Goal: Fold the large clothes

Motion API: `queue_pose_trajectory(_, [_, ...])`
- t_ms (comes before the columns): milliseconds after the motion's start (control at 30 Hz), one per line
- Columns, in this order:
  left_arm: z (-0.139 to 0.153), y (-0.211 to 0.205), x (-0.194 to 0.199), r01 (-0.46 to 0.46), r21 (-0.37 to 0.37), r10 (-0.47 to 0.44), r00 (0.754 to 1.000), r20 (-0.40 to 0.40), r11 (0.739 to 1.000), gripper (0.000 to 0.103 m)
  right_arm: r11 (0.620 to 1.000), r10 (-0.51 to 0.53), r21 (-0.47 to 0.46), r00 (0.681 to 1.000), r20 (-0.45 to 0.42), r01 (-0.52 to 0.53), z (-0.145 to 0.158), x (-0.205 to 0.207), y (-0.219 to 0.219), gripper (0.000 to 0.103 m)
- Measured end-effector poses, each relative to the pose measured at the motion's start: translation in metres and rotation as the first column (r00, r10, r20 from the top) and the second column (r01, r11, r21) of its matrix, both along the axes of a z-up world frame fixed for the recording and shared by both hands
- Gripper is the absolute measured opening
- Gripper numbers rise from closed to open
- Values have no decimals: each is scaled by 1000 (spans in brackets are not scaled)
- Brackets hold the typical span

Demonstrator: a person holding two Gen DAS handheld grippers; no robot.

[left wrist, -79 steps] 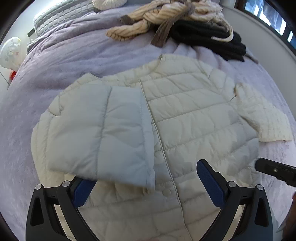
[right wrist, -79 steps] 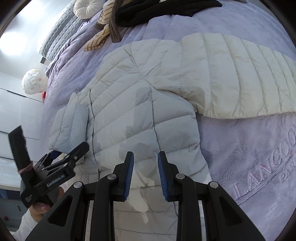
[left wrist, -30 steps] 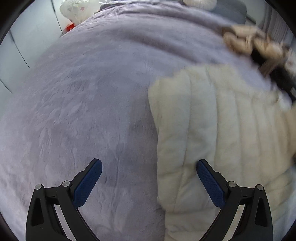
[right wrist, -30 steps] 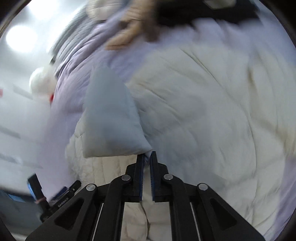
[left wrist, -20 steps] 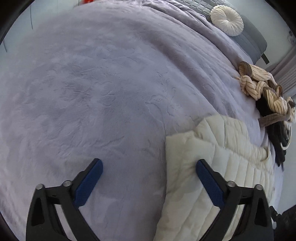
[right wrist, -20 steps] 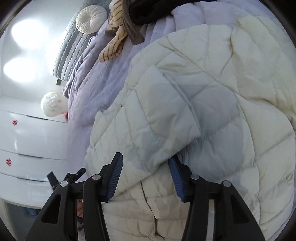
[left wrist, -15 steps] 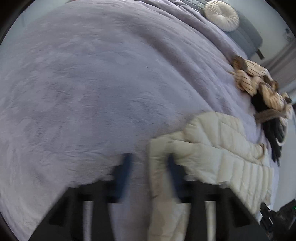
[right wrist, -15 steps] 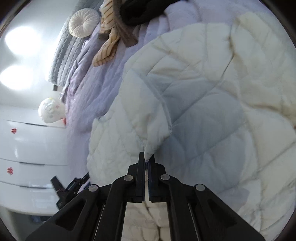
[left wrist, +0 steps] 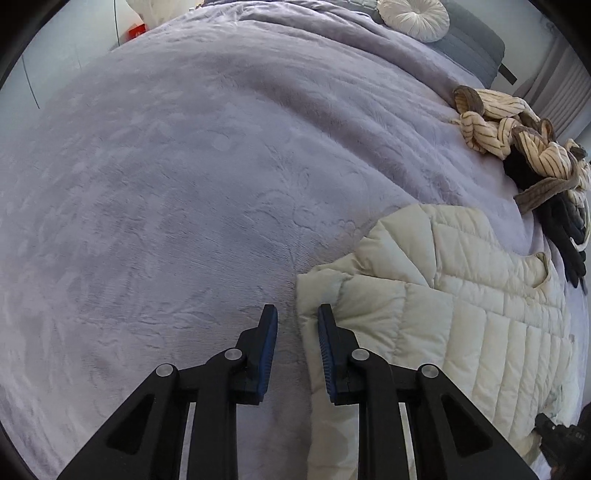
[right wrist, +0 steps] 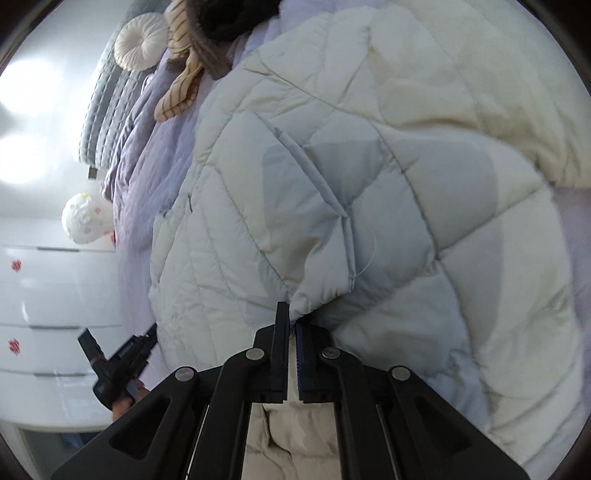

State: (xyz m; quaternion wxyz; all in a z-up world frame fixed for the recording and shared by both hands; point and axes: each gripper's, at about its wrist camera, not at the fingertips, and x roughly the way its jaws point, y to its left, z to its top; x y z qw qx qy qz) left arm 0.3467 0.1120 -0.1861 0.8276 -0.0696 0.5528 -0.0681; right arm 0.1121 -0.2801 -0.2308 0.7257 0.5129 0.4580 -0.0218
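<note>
A lavender bedspread (left wrist: pixel 166 184) is covering the bed, with a cream quilted jacket (left wrist: pixel 461 306) lying across its near side. A heap of striped and black clothes (left wrist: pixel 524 147) is sitting beyond it, near a round white cushion (left wrist: pixel 410 16). The left gripper (left wrist: pixel 297 321), jaws narrowed, is straddling the jacket's edge; whether the pads are pressing cannot be told. The right gripper (right wrist: pixel 291 325) is pinching a fold of the jacket.

A lavender plush bedspread (left wrist: pixel 177 177) covered the bed; a round cream cushion (left wrist: pixel 413 16) lay at its far end, white drawers (right wrist: pixel 48 295) stood left.
</note>
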Motion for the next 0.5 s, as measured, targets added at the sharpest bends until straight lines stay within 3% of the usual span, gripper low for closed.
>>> queue_pose_trajectory(133, [11, 5, -5, -11, 8, 11, 1000, 15, 1000, 24, 999, 22, -45, 1000, -1, -22, 10, -11, -8, 19])
queue_pose_trajectory(267, [22, 5, -18, 2, 11, -2, 1000, 30, 1000, 24, 997, -17, -70, 1000, -9, 16, 19, -22, -18, 19])
queue_pose_trajectory(367, [32, 1, -39, 30, 18, -31, 999, 45, 999, 24, 984, -45, -173, 999, 24, 49, 37, -35, -23, 19])
queue_pose_trajectory(500, [30, -14, -63, 87, 24, -87, 996, 32, 996, 24, 961, 31, -278, 996, 78, -9, 57, -29, -16, 18])
